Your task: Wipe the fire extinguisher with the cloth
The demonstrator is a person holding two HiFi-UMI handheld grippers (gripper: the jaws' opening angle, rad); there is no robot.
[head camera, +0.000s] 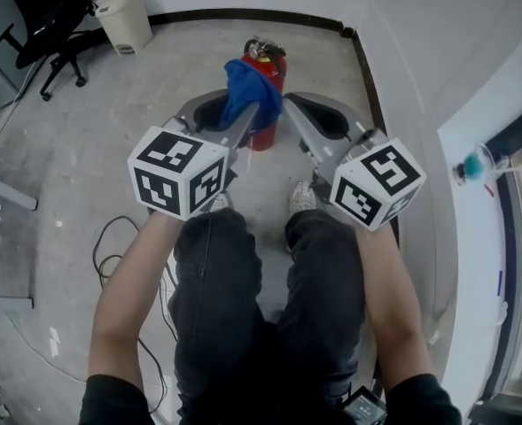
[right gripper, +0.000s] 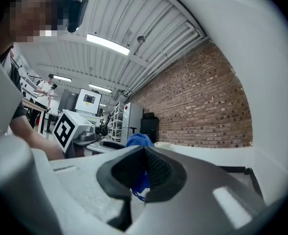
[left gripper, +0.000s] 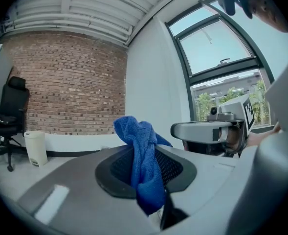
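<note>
A red fire extinguisher (head camera: 268, 71) stands upright on the grey floor ahead of my feet. The blue cloth (head camera: 252, 88) hangs bunched in my left gripper (head camera: 248, 106), which is held above and in front of the extinguisher. In the left gripper view the cloth (left gripper: 144, 166) is pinched between the pads of the left gripper (left gripper: 146, 152) and sticks out above and below them. My right gripper (head camera: 290, 104) is beside it, tip close to the cloth, jaws shut. In the right gripper view the right gripper (right gripper: 144, 154) has its pads together, with the cloth (right gripper: 138, 141) showing beyond them.
A white bin (head camera: 125, 20) and a black office chair (head camera: 46, 32) stand at the back left by the brick wall. Cables (head camera: 110, 257) lie on the floor at my left. A white curved wall with black skirting (head camera: 368, 78) runs along the right.
</note>
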